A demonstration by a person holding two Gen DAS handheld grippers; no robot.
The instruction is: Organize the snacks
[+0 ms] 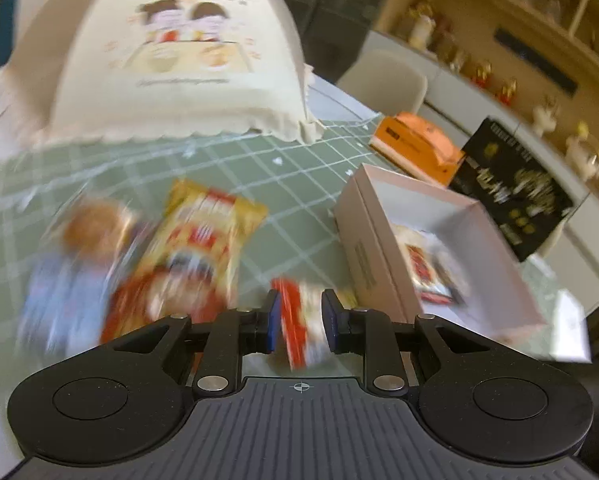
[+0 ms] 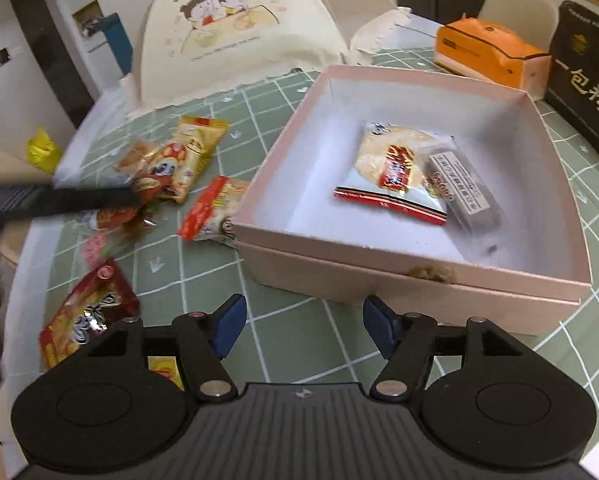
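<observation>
The left tongs (image 1: 298,322) pinch a red-and-white snack packet (image 1: 301,320) between their blue pads, its long axis running away from the camera, roughly in line with the fingers. That view is blurred, so the packet's print cannot be read. Just to its right stands the pink box (image 1: 363,248), near wall close to the tongs. To the left a loose heap of snacks (image 1: 195,240) lies on the green checked worktop (image 1: 291,184), with open cloth between heap and box.

The right tongs (image 2: 301,326) stand apart with nothing between the pads, over bare cloth just short of the box's near wall (image 2: 399,288). Inside the box a rice cracker packet (image 2: 395,168) lies flat and skewed, partly over a clear-wrapped bar (image 2: 465,188), leaving free floor along the left and far walls.
</observation>
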